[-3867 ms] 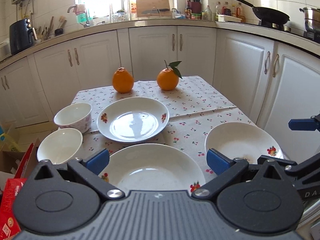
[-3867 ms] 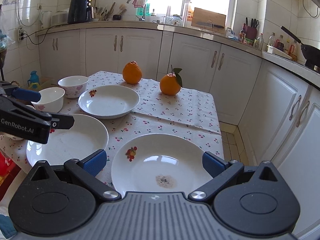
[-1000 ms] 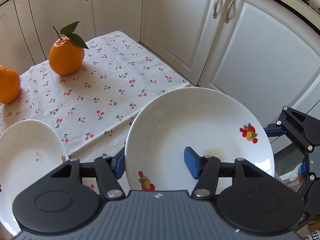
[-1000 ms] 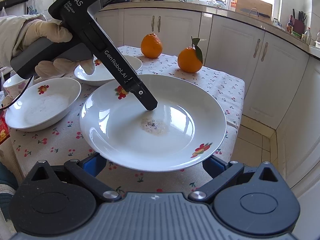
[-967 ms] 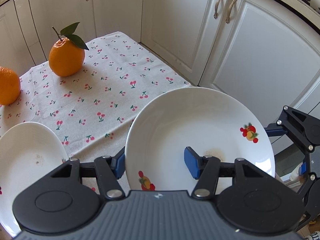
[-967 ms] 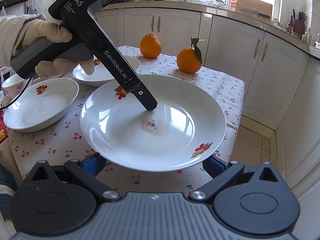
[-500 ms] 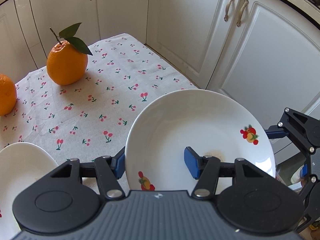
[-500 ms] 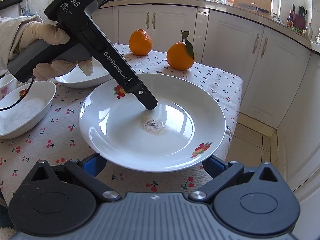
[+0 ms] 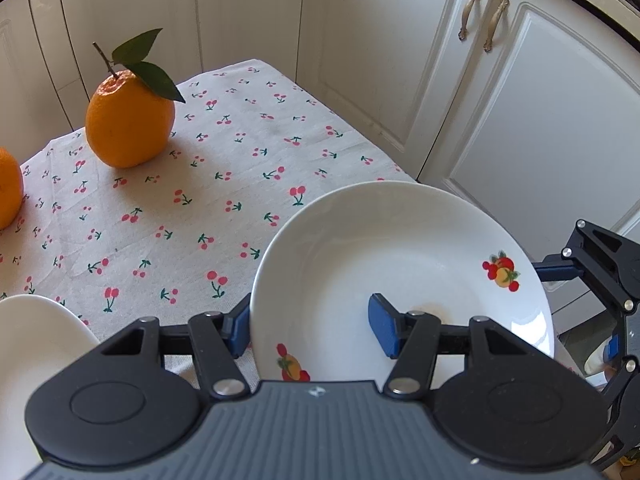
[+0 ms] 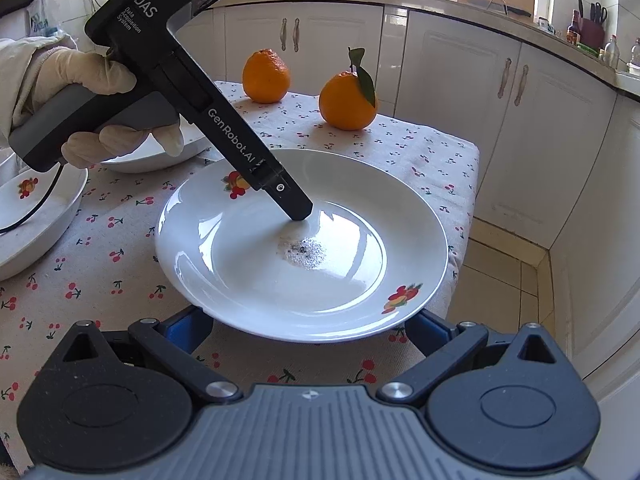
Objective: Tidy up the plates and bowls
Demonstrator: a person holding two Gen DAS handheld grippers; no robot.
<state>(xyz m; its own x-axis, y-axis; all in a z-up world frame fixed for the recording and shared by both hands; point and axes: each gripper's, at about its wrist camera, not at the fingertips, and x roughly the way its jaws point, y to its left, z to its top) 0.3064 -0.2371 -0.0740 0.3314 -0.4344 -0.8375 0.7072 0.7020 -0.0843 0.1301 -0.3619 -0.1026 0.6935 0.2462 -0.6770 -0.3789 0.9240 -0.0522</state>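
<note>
A white plate (image 9: pixel 400 264) with fruit decals and a dark speck patch at its middle (image 10: pixel 304 248) hangs just above the cherry-print tablecloth (image 9: pixel 200 208), near the table's right corner. My left gripper (image 9: pixel 310 320) is shut on its rim, one pad outside the rim and one inside the dish; in the right wrist view its finger (image 10: pixel 280 188) reaches down into the plate, held by a gloved hand (image 10: pixel 92 76). My right gripper (image 10: pixel 306 328) stands open, both fingers under the plate's near rim; the left wrist view shows it beside the plate's right edge (image 9: pixel 592 276).
Two oranges (image 10: pixel 266 76) (image 10: pixel 346 100) stand at the far end of the table, one with a leaf. Two more white dishes (image 10: pixel 36 216) (image 10: pixel 140 160) lie to the left. White cabinets (image 10: pixel 520 128) close off the far and right sides, and floor tiles (image 10: pixel 500 272) lie past the table's right edge.
The plate and both grippers have moved together toward the oranges and slightly down. The dishes on the left have slid further out of both views. Neither gripper's jaws have changed.
</note>
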